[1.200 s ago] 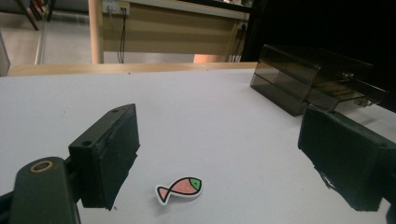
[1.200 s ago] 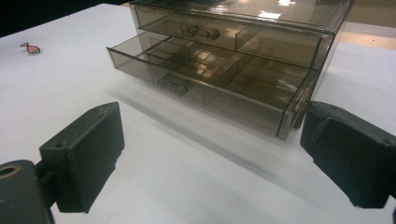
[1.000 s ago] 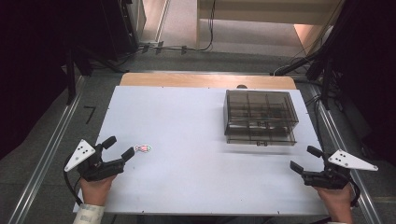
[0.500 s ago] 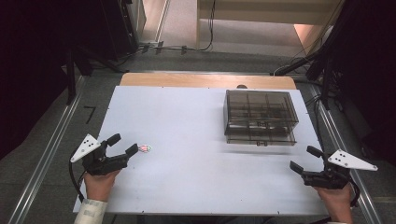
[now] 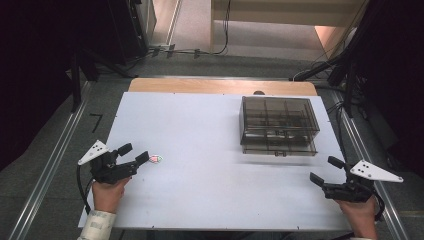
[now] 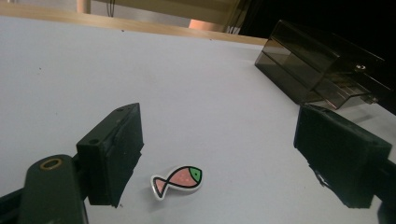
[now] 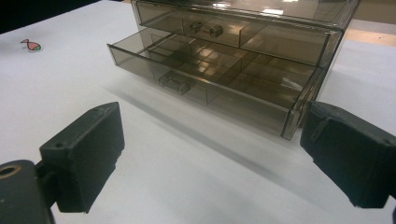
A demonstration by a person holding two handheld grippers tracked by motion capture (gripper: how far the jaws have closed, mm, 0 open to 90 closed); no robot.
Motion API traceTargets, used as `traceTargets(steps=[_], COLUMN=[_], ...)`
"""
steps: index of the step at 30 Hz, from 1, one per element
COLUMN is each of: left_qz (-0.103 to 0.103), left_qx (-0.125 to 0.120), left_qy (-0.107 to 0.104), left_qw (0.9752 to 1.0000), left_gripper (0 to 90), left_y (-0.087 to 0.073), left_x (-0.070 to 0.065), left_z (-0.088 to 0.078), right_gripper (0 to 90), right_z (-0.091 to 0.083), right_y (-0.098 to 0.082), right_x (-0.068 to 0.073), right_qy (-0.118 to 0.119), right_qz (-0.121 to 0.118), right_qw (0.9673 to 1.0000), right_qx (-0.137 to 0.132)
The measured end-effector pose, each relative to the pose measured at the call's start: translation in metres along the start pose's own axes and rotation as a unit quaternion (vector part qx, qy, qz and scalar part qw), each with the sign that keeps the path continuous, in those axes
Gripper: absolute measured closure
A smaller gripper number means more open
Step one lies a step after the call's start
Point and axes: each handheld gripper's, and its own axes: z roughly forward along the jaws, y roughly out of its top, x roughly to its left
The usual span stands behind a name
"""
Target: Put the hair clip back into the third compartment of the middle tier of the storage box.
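on the surface point(image 5: 210, 130), the drawer organizer point(image 5: 278, 125) sits toward the far right, its lower drawer point(image 7: 196, 79) pulled out toward the person's side and the upper drawer point(image 7: 210, 29) above it pushed in. the fish sticker point(image 5: 156, 159) lies flat at the near left, well apart from the organizer. the left gripper point(image 5: 134, 154) is just left of the sticker, which lies between its spread jaws, closer to the left one in the left gripper view. the right gripper point(image 5: 327, 170) is at the near right edge, in front of the organizer, jaws spread toward it.
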Motion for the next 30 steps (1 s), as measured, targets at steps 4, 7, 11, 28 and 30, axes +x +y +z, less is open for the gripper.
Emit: traceTargets(steps=[4, 7, 11, 28, 30], left_qz=[-0.018, -0.028, -0.051, -0.083, -0.086], left_qx=[0.014, 0.025, 0.045, 0.083, 0.090], left_qy=[0.005, 0.009, 0.008, 0.021, 0.025], left_qw=[0.9997, 0.9993, 0.9977, 0.9929, 0.9919], left_gripper=[18.3, 19.6, 22.2, 31.3, 32.2], left_y=[0.001, 0.000, 0.000, -0.004, -0.005], left_x=[0.004, 0.007, 0.012, 0.019, 0.020], left_z=[0.003, 0.006, 0.011, 0.021, 0.023], right_gripper=[4.8, 4.8, 4.8, 4.9, 4.9], right_z=[0.000, 0.000, 0.000, 0.001, 0.001], right_y=[0.000, 0.000, 0.000, 0.000, 0.000], right_x=[0.000, 0.000, 0.000, 0.000, -0.001], right_qy=[0.000, 0.000, 0.000, 0.001, 0.001], right_qz=[0.001, 0.000, -0.001, 0.001, 0.001], right_qw=[1.0000, 1.0000, 1.0000, 1.0000, 1.0000], right_qx=[0.000, 0.000, 0.001, 0.002, 0.002])
